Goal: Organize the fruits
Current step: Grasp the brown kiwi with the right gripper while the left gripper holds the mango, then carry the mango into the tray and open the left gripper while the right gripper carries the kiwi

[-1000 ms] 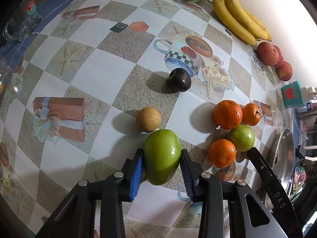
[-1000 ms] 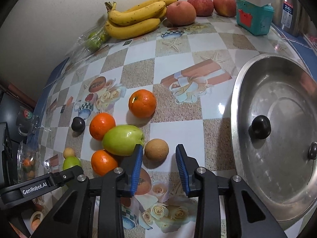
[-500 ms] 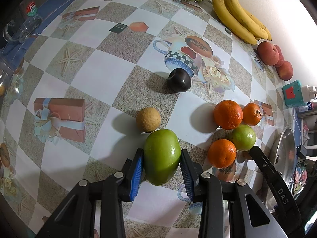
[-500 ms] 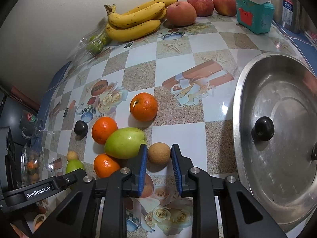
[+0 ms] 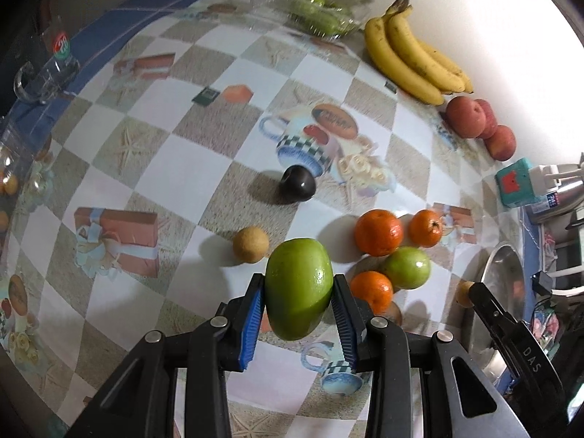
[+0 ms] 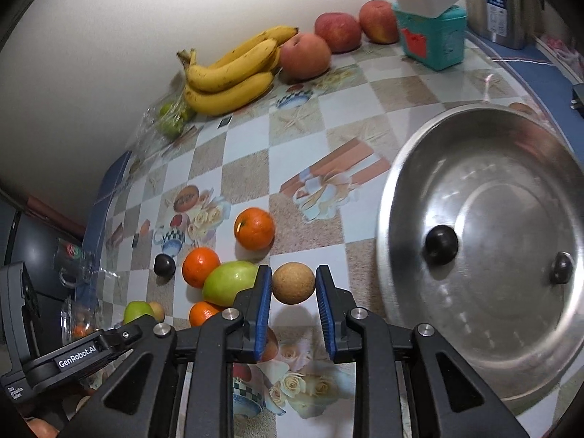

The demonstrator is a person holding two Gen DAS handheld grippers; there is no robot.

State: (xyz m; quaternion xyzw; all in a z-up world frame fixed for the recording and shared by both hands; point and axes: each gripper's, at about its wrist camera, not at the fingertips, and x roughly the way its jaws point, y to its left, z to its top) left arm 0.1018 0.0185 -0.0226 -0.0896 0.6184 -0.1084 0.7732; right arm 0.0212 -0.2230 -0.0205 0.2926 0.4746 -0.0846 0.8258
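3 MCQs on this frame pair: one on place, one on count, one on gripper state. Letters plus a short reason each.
1. Where do the bananas lie?
A. against the wall, beside the red apples
B. on the steel lid
C. next to the dark plum

2. How many oranges sit loose on the table?
A. one
B. three
C. five

3. What is the right gripper doing?
A. hanging wide open over the lid
B. closed on an orange
C. closed on the small round tan fruit

Answers:
1 A: the bunch lies along the wall with the apples right next to it.
2 B: three oranges cluster around a green fruit in the left wrist view.
3 C: both blue pads press the tan fruit's sides.
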